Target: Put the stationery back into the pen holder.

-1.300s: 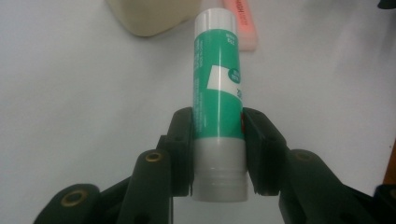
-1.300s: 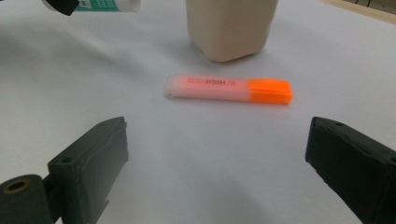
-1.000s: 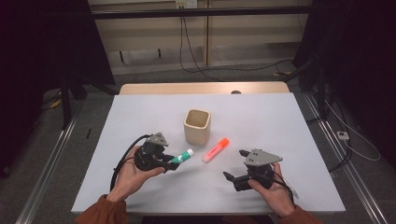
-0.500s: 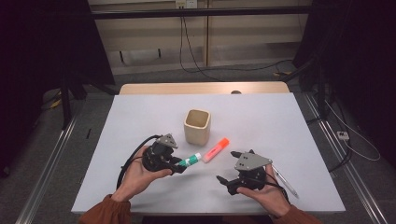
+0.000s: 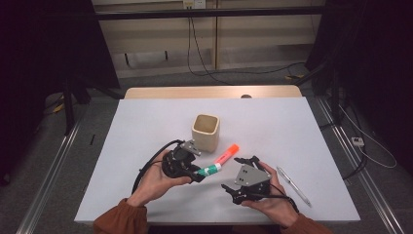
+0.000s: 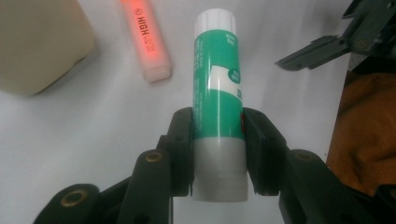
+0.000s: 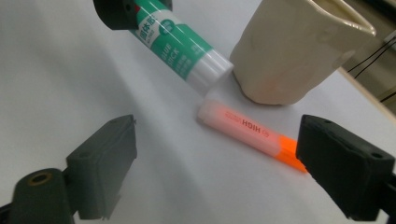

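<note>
A green and white glue stick [image 6: 217,93] is clamped at its grey lower end between the pads of my left gripper [image 6: 217,144], which is shut on it. From above, the glue stick [image 5: 210,170] pokes rightward out of the left gripper [image 5: 195,171], just off the table. An orange highlighter [image 5: 228,154] lies on the white table beside a beige cup [image 5: 205,131]. My right gripper [image 7: 215,158] is open; its jaws have just been closing a little, with nothing between them. The highlighter [image 7: 252,130] lies on the table ahead of them, beyond the tips.
A silver pen [image 5: 293,185] lies on the table right of the right hand. The cup [image 7: 294,51] stands just behind the highlighter and the glue stick's cap [image 7: 215,70]. The white table [image 5: 302,126] has free room at the back and at both sides.
My left gripper has carried the glue stick rightward toward the highlighter. My right gripper has shifted left, toward the highlighter.
</note>
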Available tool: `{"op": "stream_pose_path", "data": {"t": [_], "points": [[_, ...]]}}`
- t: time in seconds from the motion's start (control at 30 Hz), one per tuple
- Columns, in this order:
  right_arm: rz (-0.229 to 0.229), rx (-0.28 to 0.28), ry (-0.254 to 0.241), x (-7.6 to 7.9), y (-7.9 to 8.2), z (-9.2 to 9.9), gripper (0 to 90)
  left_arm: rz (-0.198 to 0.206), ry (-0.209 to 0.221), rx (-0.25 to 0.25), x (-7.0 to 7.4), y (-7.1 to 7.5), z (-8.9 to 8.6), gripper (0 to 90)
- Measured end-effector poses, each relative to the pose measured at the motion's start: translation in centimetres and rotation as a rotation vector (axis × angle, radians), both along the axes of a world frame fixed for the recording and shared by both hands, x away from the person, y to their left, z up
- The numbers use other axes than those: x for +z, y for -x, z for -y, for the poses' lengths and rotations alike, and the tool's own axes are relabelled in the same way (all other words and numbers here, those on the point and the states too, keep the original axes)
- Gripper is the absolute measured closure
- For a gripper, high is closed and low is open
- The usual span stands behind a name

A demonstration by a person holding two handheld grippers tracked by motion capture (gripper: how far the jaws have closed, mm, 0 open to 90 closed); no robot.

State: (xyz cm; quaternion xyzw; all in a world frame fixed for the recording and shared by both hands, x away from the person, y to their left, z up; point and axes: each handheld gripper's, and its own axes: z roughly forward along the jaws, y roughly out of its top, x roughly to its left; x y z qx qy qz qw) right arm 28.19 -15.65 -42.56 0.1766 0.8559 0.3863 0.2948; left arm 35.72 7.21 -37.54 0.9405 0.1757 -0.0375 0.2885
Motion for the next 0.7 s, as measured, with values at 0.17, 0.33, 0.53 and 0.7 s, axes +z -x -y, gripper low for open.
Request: {"op": "stream_pose_path", "data": {"t": [0.17,0.33,0.53,0.7], "points": [[0.06,0.033,0.106,-0.4,0.4,-0.8,23.6,-0.009,-0.006,-0.021,-0.2,0.0,0.9,65.7],[0.113,0.041,0.153,-0.4,0.5,-1.0,27.5,-0.013,-0.02,-0.039,-0.2,0.0,1.5,65.8],[0.152,0.068,0.197,-0.5,0.7,-1.5,35.5,-0.022,-0.021,-0.043,-0.3,-0.1,2.1,65.7],[0.191,0.072,0.224,-0.7,0.8,-2.1,41.3,-0.03,-0.015,-0.044,-0.4,-0.2,2.1,65.7]]}}
